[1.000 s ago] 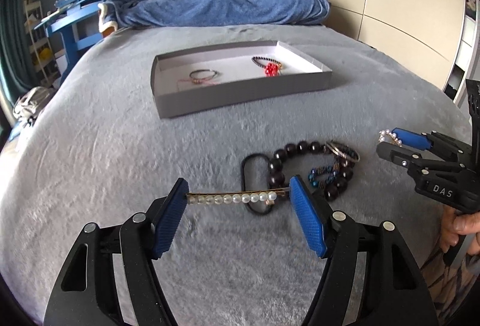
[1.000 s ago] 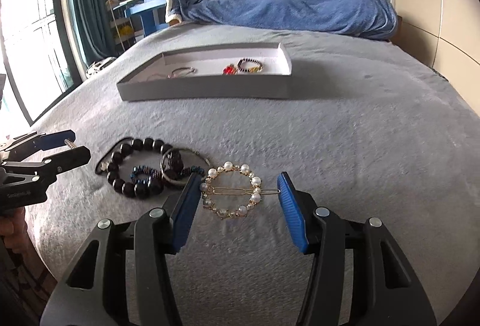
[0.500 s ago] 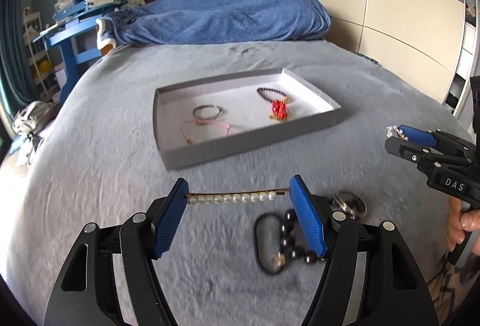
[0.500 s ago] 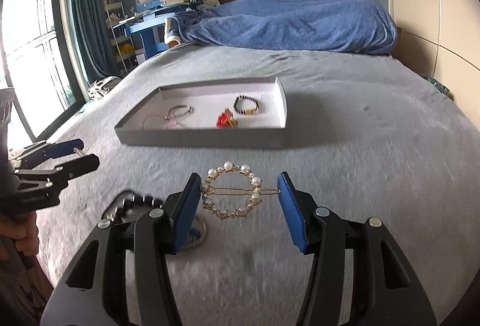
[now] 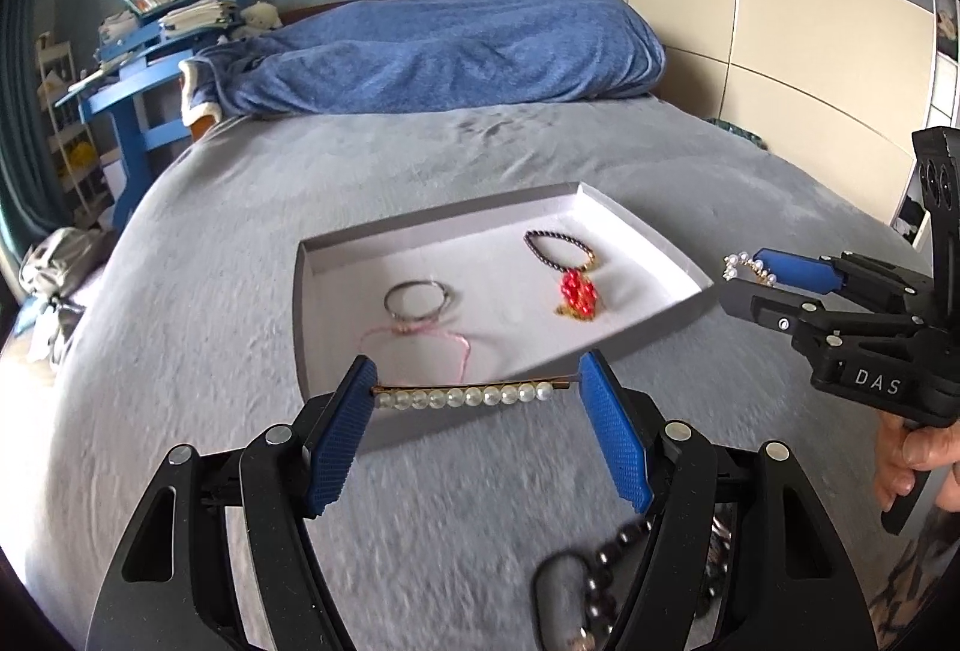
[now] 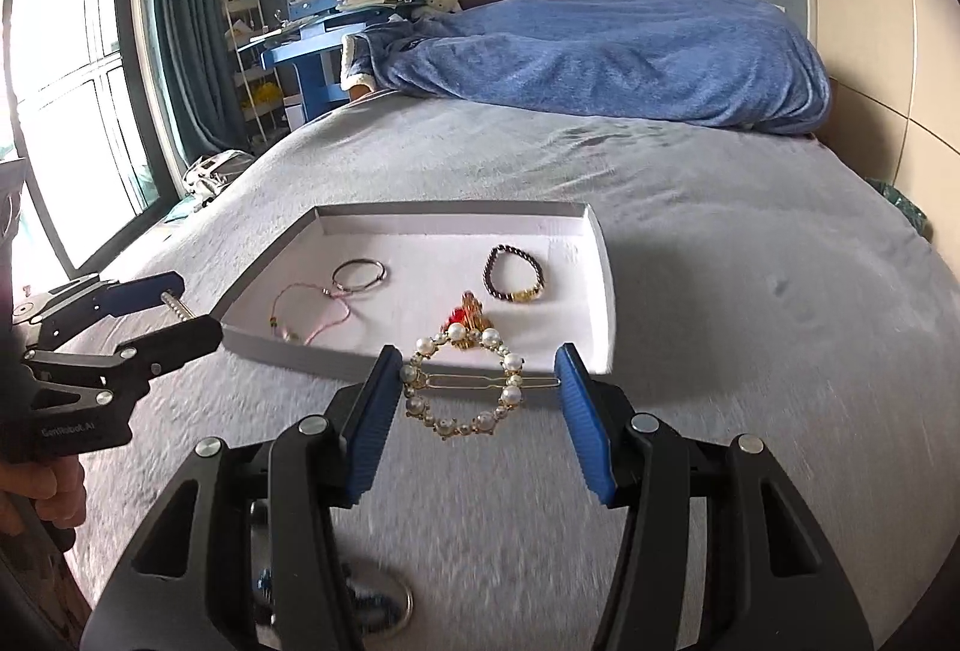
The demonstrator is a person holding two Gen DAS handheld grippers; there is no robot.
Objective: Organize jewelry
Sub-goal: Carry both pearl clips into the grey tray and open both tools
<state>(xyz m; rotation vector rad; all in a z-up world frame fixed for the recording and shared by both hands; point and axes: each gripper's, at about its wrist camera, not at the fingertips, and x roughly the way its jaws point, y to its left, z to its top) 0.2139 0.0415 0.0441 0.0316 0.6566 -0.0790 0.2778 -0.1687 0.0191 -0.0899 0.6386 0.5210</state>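
Observation:
My left gripper (image 5: pixel 477 392) is shut on a straight pearl hair pin (image 5: pixel 462 396), held by its two ends above the near wall of the grey tray (image 5: pixel 303 327). My right gripper (image 6: pixel 480 381) is shut on a round pearl hair clip (image 6: pixel 462 384), held over the tray's near edge (image 6: pixel 288 351). The tray holds a silver ring bracelet (image 5: pixel 417 300), a pink cord bracelet (image 5: pixel 420 345), a dark bead bracelet (image 5: pixel 555 252) and a red bead charm (image 5: pixel 577 291). The right gripper also shows in the left wrist view (image 5: pixel 744 273), and the left gripper shows in the right wrist view (image 6: pixel 180 312).
Dark bead bracelets and a black loop (image 5: pixel 600 579) lie on the grey bedcover behind my left gripper, and a metal ring (image 6: pixel 384 603) lies under my right one. A blue blanket (image 5: pixel 444 45) is piled at the bed's far end. A blue desk (image 5: pixel 132 81) stands far left.
Both grippers have lifted off the jewelry pile and moved forward to the tray with their pearl pieces held. The pile has dropped to the bottom of both views.

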